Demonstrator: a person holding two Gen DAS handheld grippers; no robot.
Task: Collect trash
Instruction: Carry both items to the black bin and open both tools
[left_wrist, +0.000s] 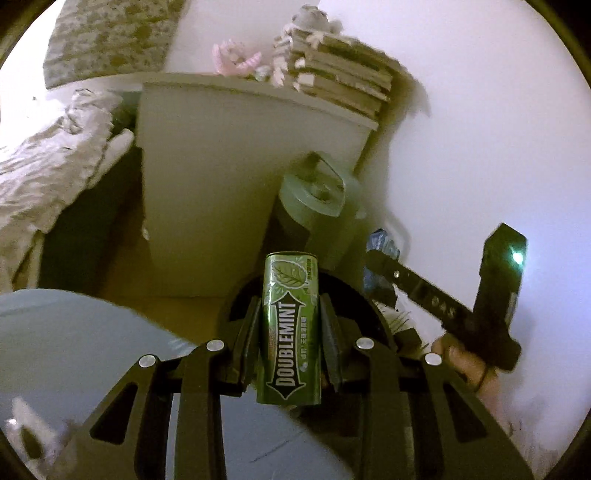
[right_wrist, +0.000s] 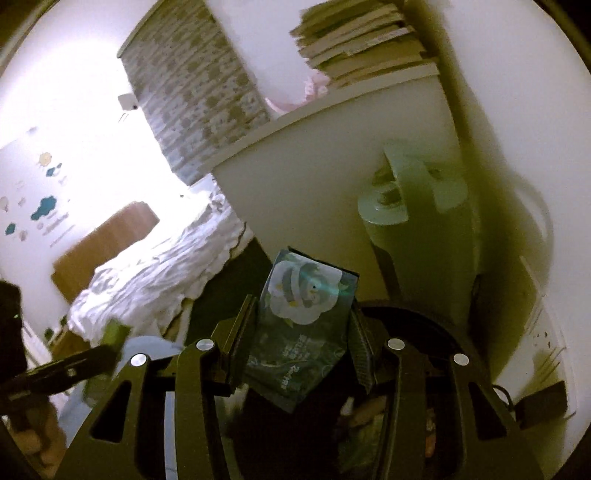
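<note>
Two pieces of trash are already in hand, one per gripper, so the picking-up part of the job looks done for these items and the dropping-off is what remains.

Nearest in the left wrist view, the left gripper (left_wrist: 290, 328) has its fingers (left_wrist: 246, 332) clamped on the flat sides of a tall green Doublemint gum tin (left_wrist: 289, 328), which stands upright between them. In the right wrist view, the right gripper (right_wrist: 301, 332) holds a dark teal soft plastic tissue packet with a white flower print (right_wrist: 306, 317); its fingers (right_wrist: 240, 338) press in on the packet's two edges and the packet sits slightly skewed.

Just below and beyond both sets of fingers curves the black round rim of what appears to be a bin (left_wrist: 354, 295); some mixed scraps seem to lie inside it, though they are too dark and blurred to name. Both items hang about over that rim, so I judge that release is the next step, and neither has been let go.

Farther off stand a pale green cylindrical appliance with a handle (left_wrist: 314, 199) and a white cabinet (left_wrist: 207, 192), which carries a stack of books (left_wrist: 343, 74). A bed with rumpled white bedding (right_wrist: 159, 273) lies farthest. Whether more trash waits elsewhere in the room cannot be told.
</note>
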